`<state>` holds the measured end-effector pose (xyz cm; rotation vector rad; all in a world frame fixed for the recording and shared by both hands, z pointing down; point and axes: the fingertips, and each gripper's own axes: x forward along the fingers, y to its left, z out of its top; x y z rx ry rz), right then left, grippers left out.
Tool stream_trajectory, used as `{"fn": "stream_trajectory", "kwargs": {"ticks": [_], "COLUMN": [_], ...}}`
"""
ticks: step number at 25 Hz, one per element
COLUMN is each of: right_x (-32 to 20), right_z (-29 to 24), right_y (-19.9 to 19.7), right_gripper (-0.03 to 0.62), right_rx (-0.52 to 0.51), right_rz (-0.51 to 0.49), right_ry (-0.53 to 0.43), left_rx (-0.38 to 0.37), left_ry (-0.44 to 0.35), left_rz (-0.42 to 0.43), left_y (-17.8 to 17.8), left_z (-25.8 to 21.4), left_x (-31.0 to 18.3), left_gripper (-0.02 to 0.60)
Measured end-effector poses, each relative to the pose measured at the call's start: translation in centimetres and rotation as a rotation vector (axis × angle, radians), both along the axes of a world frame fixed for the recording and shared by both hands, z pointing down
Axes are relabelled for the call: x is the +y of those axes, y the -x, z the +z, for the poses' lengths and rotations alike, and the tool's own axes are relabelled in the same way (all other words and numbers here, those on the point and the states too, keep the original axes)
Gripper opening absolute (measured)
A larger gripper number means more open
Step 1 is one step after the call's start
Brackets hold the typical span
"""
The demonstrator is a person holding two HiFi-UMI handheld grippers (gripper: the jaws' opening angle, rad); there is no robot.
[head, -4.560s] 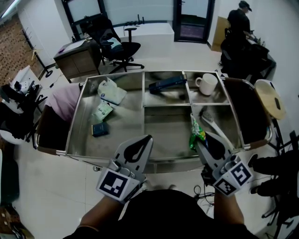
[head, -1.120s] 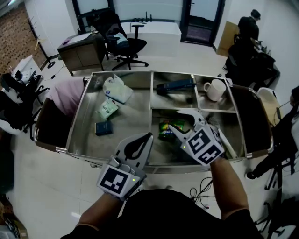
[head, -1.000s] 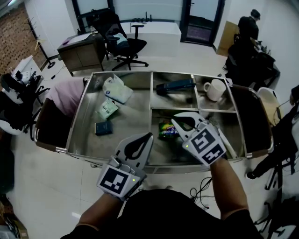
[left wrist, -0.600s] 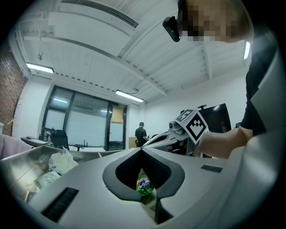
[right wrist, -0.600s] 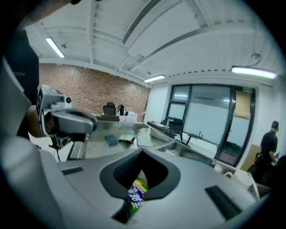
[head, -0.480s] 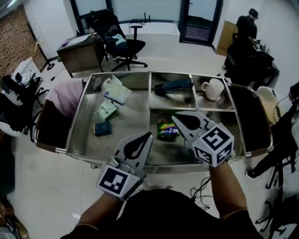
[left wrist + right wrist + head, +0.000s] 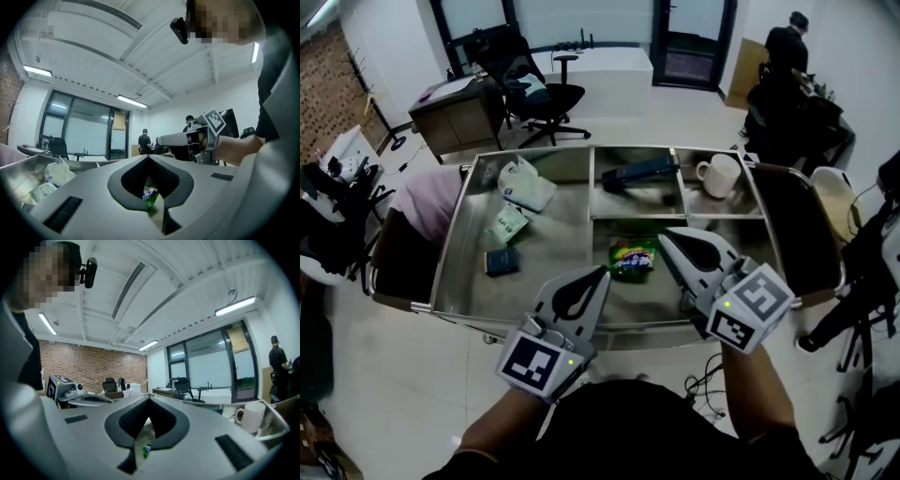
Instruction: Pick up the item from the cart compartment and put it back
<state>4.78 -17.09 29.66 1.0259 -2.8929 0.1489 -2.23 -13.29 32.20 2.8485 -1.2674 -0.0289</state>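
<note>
A green snack packet (image 7: 633, 258) lies flat in the front middle compartment of the steel cart (image 7: 534, 152). My right gripper (image 7: 665, 234) hovers just right of the packet, apart from it, shut with nothing held. My left gripper (image 7: 602, 273) stays above the cart's near rim, to the packet's lower left, also shut and empty. In the left gripper view the left gripper (image 7: 149, 157) has its tips together, and the packet (image 7: 150, 194) shows through the gap below them. In the right gripper view the right gripper (image 7: 150, 398) is shut, with a sliver of the packet (image 7: 146, 449) showing below.
The cart also holds a white mug (image 7: 715, 173), a dark blue object (image 7: 637, 172), a white plastic bag (image 7: 523, 183), a pale green packet (image 7: 506, 225) and a small blue item (image 7: 500, 261). A pink cloth (image 7: 427, 202) hangs at its left; an office chair (image 7: 525, 89) stands behind.
The right gripper, which earlier held the green packet over the right compartment, has drawn back to the right and toward me. The packet now lies alone in the middle compartment. The left gripper stayed put.
</note>
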Motion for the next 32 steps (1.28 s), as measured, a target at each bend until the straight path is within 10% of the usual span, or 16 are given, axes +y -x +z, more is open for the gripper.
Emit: {"fn": "stream_trajectory", "kwargs": {"ticks": [15, 32], "right_x": [4.9, 6.8], "right_z": [-1.6, 3.4], "right_y": [-4.5, -6.7], "right_gripper": [0.012, 0.012], "right_rx": [-0.157, -0.086], "right_rz": [0.078, 0.172], "right_ry": [-0.028, 0.009], "left_rx": [0.001, -0.011], "left_ry": [0.0, 0.002], "left_rz": [0.02, 0.022], "left_y": [-0.9, -0.8], "left_z": [-0.1, 0.2], "left_x": [1.3, 2.2], "left_gripper": [0.0, 0.0]}}
